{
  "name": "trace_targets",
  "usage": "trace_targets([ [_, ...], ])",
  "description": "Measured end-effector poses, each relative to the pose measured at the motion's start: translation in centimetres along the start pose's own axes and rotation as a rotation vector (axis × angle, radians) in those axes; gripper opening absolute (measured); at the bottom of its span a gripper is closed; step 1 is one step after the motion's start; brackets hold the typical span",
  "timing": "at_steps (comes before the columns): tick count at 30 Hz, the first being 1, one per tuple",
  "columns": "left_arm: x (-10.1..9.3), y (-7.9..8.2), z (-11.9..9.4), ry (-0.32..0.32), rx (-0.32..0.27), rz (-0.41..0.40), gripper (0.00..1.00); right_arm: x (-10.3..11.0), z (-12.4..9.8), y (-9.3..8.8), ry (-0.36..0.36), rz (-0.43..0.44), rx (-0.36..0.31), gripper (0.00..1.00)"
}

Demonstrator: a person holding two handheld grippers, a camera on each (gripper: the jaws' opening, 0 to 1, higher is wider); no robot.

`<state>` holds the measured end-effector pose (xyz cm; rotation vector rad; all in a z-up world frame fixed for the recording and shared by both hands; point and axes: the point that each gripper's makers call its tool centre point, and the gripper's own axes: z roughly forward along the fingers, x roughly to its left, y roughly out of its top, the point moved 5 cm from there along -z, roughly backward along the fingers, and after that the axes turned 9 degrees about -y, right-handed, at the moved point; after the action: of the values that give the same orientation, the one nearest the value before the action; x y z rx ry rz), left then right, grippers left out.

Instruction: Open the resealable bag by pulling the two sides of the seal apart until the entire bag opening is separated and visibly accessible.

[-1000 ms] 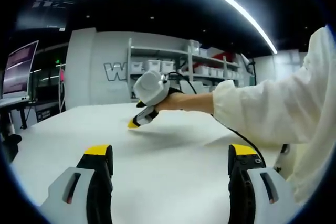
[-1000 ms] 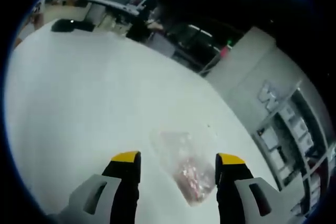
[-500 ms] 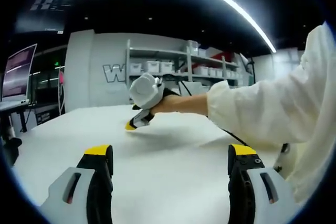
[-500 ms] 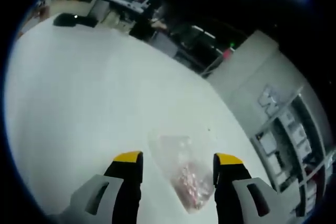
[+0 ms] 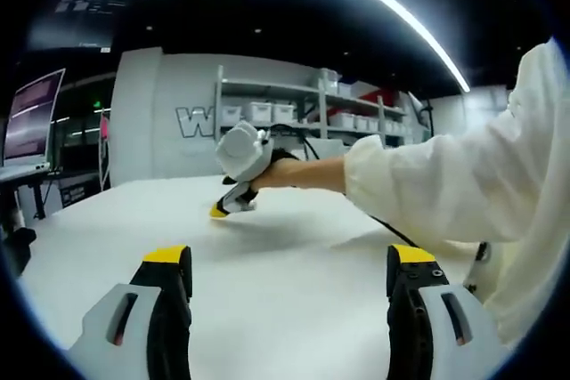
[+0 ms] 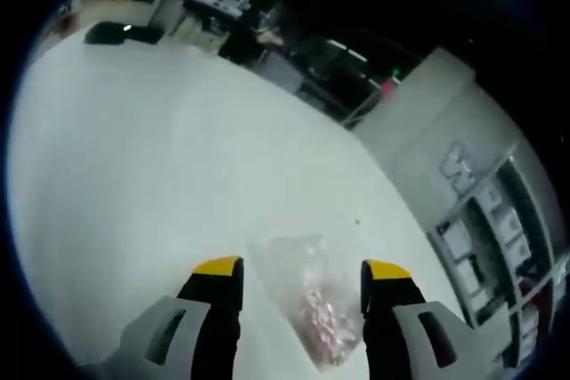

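two yellow-tipped jaws frame the clear resealable plastic bag with pinkish contents (image 6: 307,295), flat on the white table (image 6: 134,175). risk: thin film could slip, or both seal sides get pinched together. right gripper (image 6: 301,270) is spread wide, holding nothing. left gripper (image 5: 287,260) is spread too, empty over bare tabletop.

A: What's around the white table (image 5: 285,264)?

B: In the left gripper view, a white wall (image 5: 169,113) with a large letter W (image 5: 190,122), and shelving (image 5: 294,113) with white bins (image 5: 260,111). A lit monitor (image 5: 31,117) stands at the left, and a long ceiling light (image 5: 392,11) curves overhead.

A: And the right gripper view?

B: The table (image 6: 134,157) again, with 1 dark item (image 6: 111,33) at its far edge, perhaps a bag. Shelves (image 6: 485,220) sit at the right.
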<state>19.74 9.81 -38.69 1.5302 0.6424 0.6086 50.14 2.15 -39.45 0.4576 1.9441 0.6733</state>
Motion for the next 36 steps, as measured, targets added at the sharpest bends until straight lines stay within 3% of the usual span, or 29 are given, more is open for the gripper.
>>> trace_targets([
  [21,0.5,0.1,0.4,0.000,-0.001,-0.011,0.89,0.2,1.2,-0.3,-0.012,0.028,0.016,0.47],
  [36,0.6,0.2,0.3,0.004,-0.006,-0.014,0.89,0.2,1.9,-0.9,-0.016,0.066,0.021,0.33],
])
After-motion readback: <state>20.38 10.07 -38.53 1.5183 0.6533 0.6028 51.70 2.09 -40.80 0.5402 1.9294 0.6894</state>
